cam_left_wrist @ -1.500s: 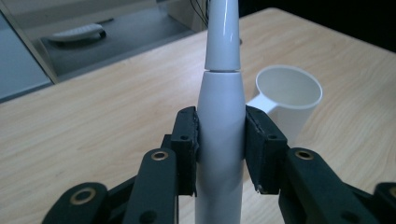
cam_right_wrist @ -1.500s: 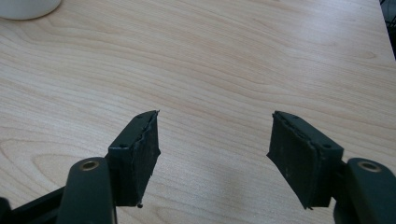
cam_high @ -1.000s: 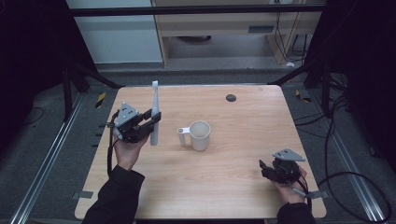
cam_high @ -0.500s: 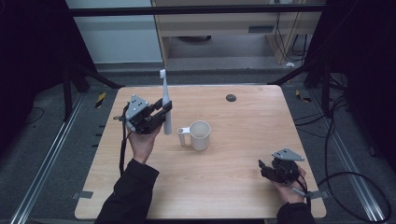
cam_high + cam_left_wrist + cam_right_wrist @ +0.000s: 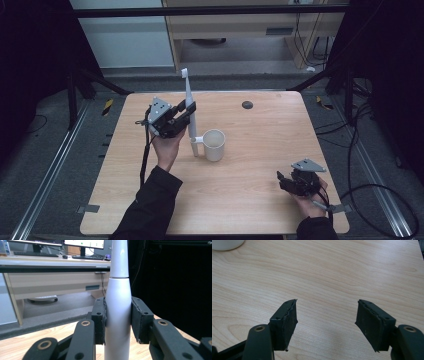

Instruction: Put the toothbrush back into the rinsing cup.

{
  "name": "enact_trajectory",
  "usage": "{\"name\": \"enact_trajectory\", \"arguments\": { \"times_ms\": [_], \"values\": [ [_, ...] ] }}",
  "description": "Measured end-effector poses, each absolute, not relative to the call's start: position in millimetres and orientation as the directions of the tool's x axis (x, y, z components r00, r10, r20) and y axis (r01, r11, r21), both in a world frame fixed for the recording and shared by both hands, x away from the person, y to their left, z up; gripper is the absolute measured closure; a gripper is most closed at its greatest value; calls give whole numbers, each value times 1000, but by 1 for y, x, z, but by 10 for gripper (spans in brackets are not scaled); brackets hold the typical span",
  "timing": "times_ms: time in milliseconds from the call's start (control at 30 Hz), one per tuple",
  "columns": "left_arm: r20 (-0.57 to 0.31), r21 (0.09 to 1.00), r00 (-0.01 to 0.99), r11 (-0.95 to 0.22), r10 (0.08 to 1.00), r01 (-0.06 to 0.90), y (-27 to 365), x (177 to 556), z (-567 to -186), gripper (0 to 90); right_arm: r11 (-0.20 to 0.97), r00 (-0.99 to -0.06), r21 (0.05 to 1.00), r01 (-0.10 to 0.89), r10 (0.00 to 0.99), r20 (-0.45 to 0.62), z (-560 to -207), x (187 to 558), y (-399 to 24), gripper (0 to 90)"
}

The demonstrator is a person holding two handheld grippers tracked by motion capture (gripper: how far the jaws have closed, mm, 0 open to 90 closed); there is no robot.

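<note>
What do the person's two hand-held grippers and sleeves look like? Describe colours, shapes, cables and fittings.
Each hand-held gripper, left and right, is black with a grey three-cornered plate on top. The jaws are black link arms with brass-coloured pivot rings, ending in flat black pads with rough, worn edges and small screw holes. A black cable trails from the left one. The sleeves are dark.

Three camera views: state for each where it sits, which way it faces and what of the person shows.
High view: above, facing down on the wooden table; forearms, left gripper, right gripper.
Left gripper view: level toward a desk, jaws clamping the white electric toothbrush.
Right gripper view: downward, open jaws.
Shared: the white mug.
</note>
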State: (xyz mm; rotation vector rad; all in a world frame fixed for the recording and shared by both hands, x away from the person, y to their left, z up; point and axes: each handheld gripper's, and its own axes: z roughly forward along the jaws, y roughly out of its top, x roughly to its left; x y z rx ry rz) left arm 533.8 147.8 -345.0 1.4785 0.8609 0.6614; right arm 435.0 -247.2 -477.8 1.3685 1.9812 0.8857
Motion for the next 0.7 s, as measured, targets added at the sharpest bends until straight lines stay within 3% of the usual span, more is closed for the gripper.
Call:
{"name": "enact_trajectory", "arguments": {
  "times_ms": [700],
  "values": [
    [-93,990,607,11,789,138,110,542,-362,662,252,-311,781,571,947,-79,-478,435,-250,329]
  ]
}}
